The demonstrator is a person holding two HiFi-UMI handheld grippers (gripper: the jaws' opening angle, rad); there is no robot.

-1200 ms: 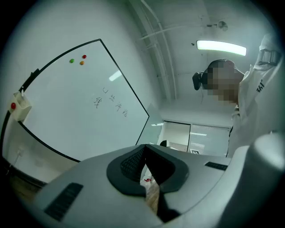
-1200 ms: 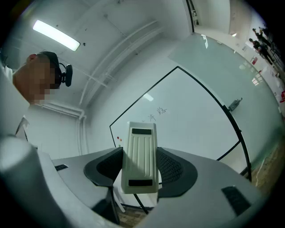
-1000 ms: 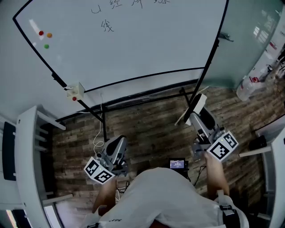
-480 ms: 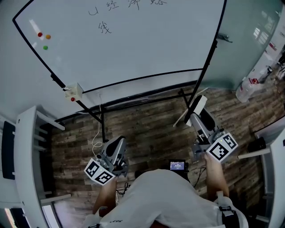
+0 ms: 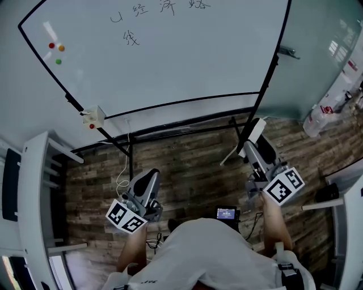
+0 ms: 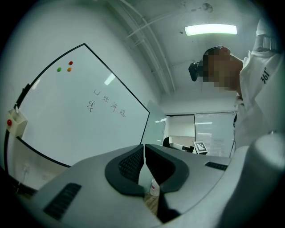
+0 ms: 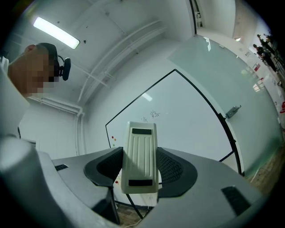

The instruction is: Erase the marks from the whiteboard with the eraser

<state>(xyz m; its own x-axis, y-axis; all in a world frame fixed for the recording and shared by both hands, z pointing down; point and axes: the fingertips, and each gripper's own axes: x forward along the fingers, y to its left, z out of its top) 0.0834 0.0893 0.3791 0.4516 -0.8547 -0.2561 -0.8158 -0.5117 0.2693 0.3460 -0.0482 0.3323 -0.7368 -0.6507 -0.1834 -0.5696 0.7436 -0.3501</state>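
Observation:
A large whiteboard (image 5: 170, 51) on a black stand fills the top of the head view, with handwritten marks (image 5: 161, 8) near its upper edge and one more mark (image 5: 131, 38) below them. My right gripper (image 5: 253, 143) is shut on a cream eraser (image 7: 140, 156), held well below the board over the floor; the eraser (image 5: 255, 131) pokes out past the jaws. My left gripper (image 5: 148, 180) hangs low at the left, shut with nothing between its pads. The marks (image 6: 107, 103) also show in the left gripper view, and faintly in the right gripper view as marks (image 7: 151, 116).
Three coloured magnets (image 5: 56, 50) sit at the board's left. A small box (image 5: 93, 117) hangs at its lower left corner. A white shelf unit (image 5: 34, 187) stands left, a glass wall (image 5: 317, 56) right, a small screen (image 5: 226, 213) on the wooden floor (image 5: 193, 170).
The view has tilted slightly, so the board sits a little lower in frame. Both grippers hold about the same places; the eraser stays gripped.

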